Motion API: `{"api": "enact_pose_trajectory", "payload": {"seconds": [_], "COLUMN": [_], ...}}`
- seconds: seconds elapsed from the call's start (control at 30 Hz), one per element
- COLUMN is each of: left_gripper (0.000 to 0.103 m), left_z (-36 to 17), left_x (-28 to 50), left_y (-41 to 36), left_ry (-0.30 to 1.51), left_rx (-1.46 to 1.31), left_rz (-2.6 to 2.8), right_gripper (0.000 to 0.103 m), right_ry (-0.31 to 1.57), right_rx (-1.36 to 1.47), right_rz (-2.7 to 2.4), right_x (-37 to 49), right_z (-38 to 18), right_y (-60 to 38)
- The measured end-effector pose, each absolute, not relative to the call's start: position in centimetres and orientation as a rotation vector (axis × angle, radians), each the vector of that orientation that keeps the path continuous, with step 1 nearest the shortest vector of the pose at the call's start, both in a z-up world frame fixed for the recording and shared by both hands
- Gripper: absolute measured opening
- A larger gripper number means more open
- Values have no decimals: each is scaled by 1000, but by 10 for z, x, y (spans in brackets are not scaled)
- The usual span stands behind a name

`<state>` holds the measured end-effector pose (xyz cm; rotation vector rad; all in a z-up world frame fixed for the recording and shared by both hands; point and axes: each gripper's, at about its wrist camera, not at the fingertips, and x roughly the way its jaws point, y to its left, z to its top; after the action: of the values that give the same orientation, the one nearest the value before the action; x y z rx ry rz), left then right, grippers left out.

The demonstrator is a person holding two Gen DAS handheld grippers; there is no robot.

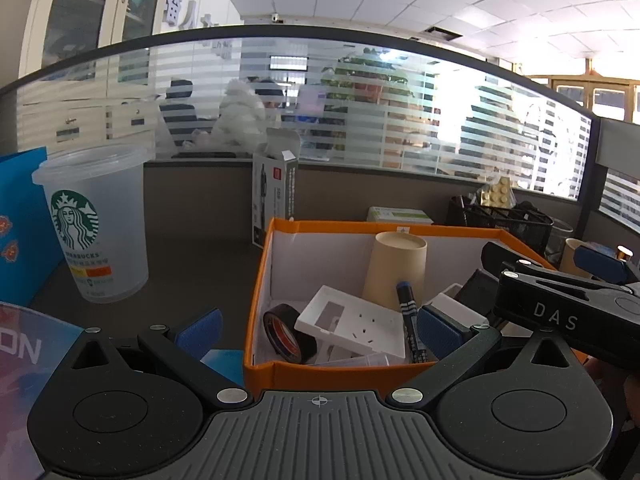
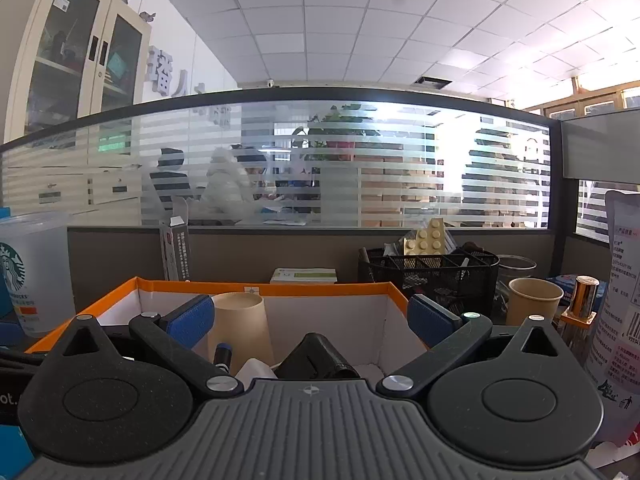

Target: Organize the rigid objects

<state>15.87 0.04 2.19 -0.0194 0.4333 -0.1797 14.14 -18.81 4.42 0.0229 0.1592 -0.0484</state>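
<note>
An orange-rimmed box (image 1: 258, 280) sits on the desk. It holds an upside-down paper cup (image 1: 396, 268), a white socket plate (image 1: 352, 322), a roll of black tape (image 1: 286, 334) and a blue marker (image 1: 410, 322). My left gripper (image 1: 320, 326) is open at the box's near edge, its right pad over the box and nothing between its fingers. My right gripper (image 2: 310, 318) is open above the same box (image 2: 260, 289), over the paper cup (image 2: 242, 328) and a black object (image 2: 320, 358). The right gripper's body (image 1: 560, 304) shows at the right of the left wrist view.
A clear Starbucks cup (image 1: 94, 220) stands left of the box, beside a blue bag (image 1: 20, 220). Behind the box are an open white carton (image 1: 274, 196) and a flat green-white box (image 1: 400, 215). A black mesh organiser (image 2: 432, 274), an upright paper cup (image 2: 534, 300), a gold-capped bottle (image 2: 582, 298) and a plastic pouch (image 2: 622, 300) stand at right.
</note>
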Motion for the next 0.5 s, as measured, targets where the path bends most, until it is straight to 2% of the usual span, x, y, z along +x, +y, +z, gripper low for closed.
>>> {"api": "enact_pose_trajectory", "payload": {"seconds": [0.5], "left_gripper": [103], "left_z": [15], "left_x": [162], "left_y": [-5], "left_ry": [456], "left_rx": [10], "left_rz": [-162], "right_gripper": [103], "right_ry": [172], "right_rx": [7], "right_rz": [-47], "right_x": [142], "right_z": [43], "right_y": [-185]}}
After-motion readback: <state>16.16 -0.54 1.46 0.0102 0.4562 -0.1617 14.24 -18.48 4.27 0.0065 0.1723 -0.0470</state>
